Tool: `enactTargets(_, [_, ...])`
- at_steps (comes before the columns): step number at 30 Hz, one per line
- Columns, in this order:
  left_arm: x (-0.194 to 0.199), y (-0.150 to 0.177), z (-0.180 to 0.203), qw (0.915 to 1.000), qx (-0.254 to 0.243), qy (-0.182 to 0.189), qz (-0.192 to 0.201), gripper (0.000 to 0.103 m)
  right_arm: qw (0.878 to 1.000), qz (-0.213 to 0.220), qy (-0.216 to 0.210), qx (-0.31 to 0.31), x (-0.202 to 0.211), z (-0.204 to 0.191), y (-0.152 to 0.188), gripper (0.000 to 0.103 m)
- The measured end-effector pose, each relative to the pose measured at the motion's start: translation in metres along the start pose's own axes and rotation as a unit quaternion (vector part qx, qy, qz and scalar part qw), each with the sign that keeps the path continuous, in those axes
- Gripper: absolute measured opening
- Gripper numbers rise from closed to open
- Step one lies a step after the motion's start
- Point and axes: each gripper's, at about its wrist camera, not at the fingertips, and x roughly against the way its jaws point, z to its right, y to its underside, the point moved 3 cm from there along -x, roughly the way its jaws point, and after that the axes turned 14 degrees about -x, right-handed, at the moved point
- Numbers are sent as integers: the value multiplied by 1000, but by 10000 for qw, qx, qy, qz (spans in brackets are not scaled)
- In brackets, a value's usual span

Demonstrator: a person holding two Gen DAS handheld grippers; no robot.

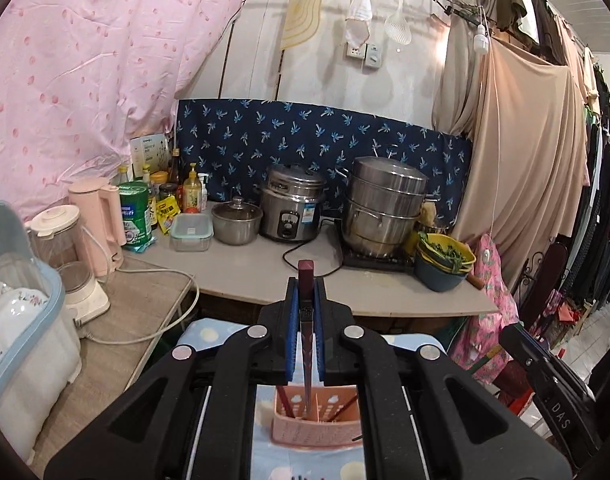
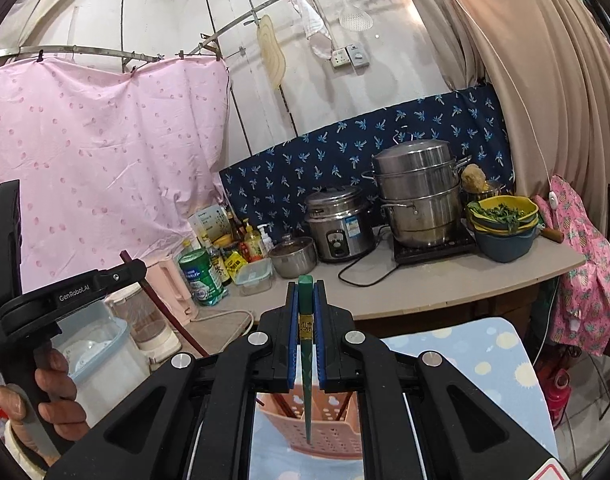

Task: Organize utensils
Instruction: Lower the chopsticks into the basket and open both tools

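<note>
The left hand-held gripper (image 1: 306, 304) clenches a dark red chopstick (image 1: 306, 280); the right hand-held gripper (image 2: 305, 304) clenches a green chopstick (image 2: 306, 292), both above the near pink basket (image 1: 317, 428).

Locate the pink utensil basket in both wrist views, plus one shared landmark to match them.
Left wrist: pink utensil basket sits bottom centre, under the left claw, which is shut on a dark red chopstick.
Right wrist: the basket is bottom centre again, below the right claw, which is shut on a green chopstick.
Shared landmark: the rice cooker on the counter.
</note>
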Motion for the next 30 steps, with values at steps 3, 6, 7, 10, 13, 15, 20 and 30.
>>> enactTargets(3, [-19,-3,1,10000,26,-23,0,7,10000,41,-26,-40,-17,0,-9,7])
enactTargets(6, [-37,0,2,10000,22,-28,-79,7,10000,-6,-28,-78,-35,1,-11,7])
enactTargets(7, [-43,3,3,9999,21,-14,-127,7,9999,-46,-21,-88,-41,3,-10,7])
enactTargets(10, [-60,14,4,9995,14,0,-300,7,9998,-181,42,-90,-57,8,-1,7])
enactTargets(13, [-72,27,5,9990,-5,10,-439,7,9993,-344,107,-133,-71,17,11,7])
enactTargets(15, [-80,35,5,9986,8,5,-528,7,9988,-439,166,-161,-78,23,18,7])
enactTargets(20, [-94,49,4,9974,20,-21,-716,7,9973,-628,319,-209,-92,39,33,7])
enactTargets(30, [-98,70,6,9961,-118,-204,-852,8,9968,-671,417,-134,-88,46,42,15])
